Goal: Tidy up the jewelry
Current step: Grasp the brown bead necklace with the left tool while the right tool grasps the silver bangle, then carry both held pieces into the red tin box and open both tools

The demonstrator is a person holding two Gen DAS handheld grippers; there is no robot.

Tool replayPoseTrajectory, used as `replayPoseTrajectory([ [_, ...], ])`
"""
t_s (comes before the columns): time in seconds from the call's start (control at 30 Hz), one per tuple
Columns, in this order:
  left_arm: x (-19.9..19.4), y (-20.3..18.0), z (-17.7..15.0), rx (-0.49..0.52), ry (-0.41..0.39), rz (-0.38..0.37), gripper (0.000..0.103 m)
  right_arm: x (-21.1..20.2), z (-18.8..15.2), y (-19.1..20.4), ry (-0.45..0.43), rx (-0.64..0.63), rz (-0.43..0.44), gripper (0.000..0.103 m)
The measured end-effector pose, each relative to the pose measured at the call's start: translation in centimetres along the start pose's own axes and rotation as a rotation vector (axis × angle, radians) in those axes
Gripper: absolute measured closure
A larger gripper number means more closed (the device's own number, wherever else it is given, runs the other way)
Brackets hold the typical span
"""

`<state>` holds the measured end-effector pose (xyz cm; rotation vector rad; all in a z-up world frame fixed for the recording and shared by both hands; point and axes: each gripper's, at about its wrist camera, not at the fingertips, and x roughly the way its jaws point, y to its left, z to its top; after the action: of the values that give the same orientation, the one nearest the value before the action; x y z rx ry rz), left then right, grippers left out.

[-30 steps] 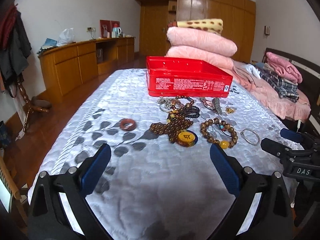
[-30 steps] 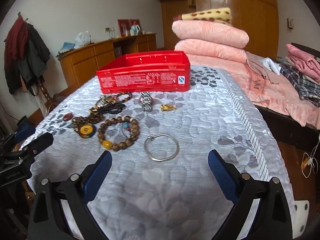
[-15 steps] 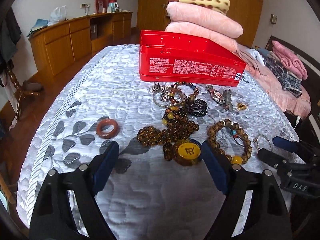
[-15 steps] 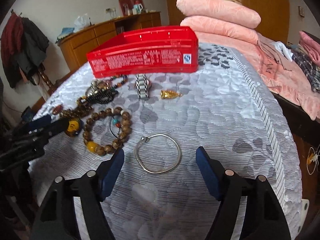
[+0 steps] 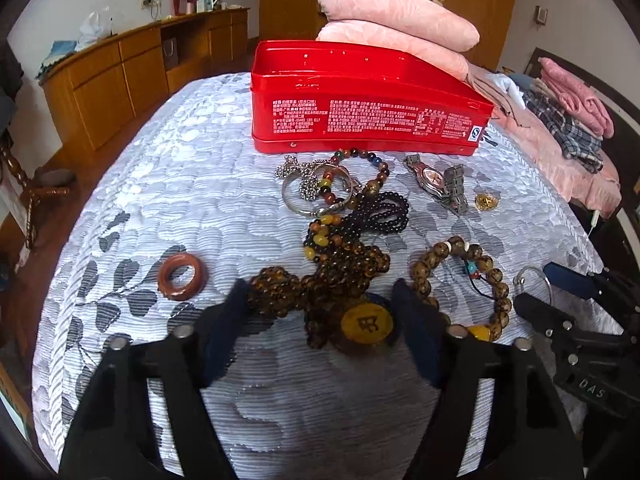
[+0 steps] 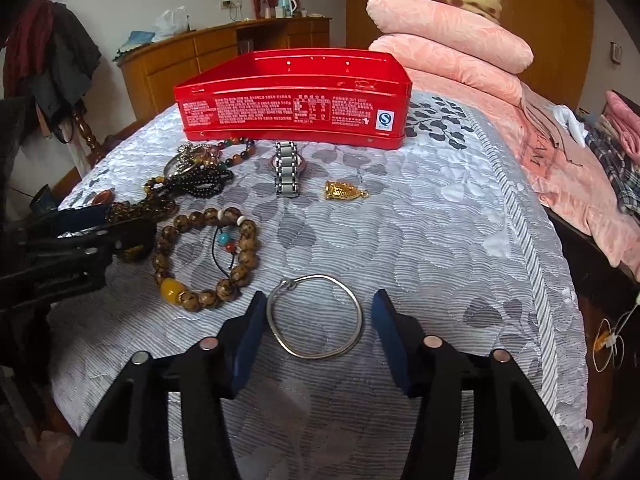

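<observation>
Both claws are down at the quilt together, each lined up on its own piece. The right gripper (image 6: pixel 318 330) has just been closing its jaws and now brackets the silver bangle (image 6: pixel 316 316), the blue pads just outside the ring on either side and not yet pressing it, so this one is still unclamped. It straddles the hoop across its width, which looks like the way to pinch a thin wire ring lying flat. The left gripper (image 5: pixel 320 312) has been narrowing too, with the dark amber bead necklace (image 5: pixel 324 276) and its yellow disc pendant (image 5: pixel 366 324) between the pads; whether the pads touch the beads I cannot tell for sure, they look just clear. Beyond the left claw lie the black bead strand (image 5: pixel 384 210) and the watch (image 5: pixel 438 182), and off to its left the red-brown ring (image 5: pixel 182 276). Farthest out sits the red tin (image 5: pixel 360 100), open-topped and empty as far as shows, likely where all this goes.
</observation>
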<state>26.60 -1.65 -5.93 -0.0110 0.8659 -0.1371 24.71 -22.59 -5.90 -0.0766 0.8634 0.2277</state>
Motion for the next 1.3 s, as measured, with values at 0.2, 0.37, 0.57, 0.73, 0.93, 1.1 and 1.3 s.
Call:
replayPoseTrajectory([
  [0.2, -0.6, 0.1, -0.7, -0.013, -0.017, -0.035, 0.061, -0.1, 0.0, -0.2, -0.003, 0.007, 0.011, 0.055],
  [0.37, -1.7, 0.7, -1.3, -0.044, -0.026, -0.083, 0.07, -0.7, -0.1, -0.8, -0.01, 0.041, 0.045, 0.055],
  [0.57, -3.0, 1.1, -1.5, -0.069, -0.059, -0.133, 0.09, -1.8, 0.4, -1.0, -0.044, 0.045, 0.044, 0.055],
  [0.73, -2.8, 1.2, -1.4, -0.068, -0.046, -0.138, 0.089, -2.1, 0.9, -0.7, -0.057, 0.034, 0.039, 0.055],
  [0.93, -1.0, 1.1, -1.2, -0.084, -0.006, -0.125, 0.053, -1.5, 0.7, -0.4, -0.041, 0.032, 0.049, 0.055],
  [1.1, -0.4, 0.7, -0.9, -0.065, -0.031, -0.09, 0.076, -1.1, 0.5, -0.5, -0.034, 0.035, 0.05, 0.055],
  [1.3, -0.9, 1.7, -1.1, -0.131, -0.063, -0.16, 0.086, -0.8, 0.5, -0.7, -0.034, 0.045, 0.056, 0.055],
])
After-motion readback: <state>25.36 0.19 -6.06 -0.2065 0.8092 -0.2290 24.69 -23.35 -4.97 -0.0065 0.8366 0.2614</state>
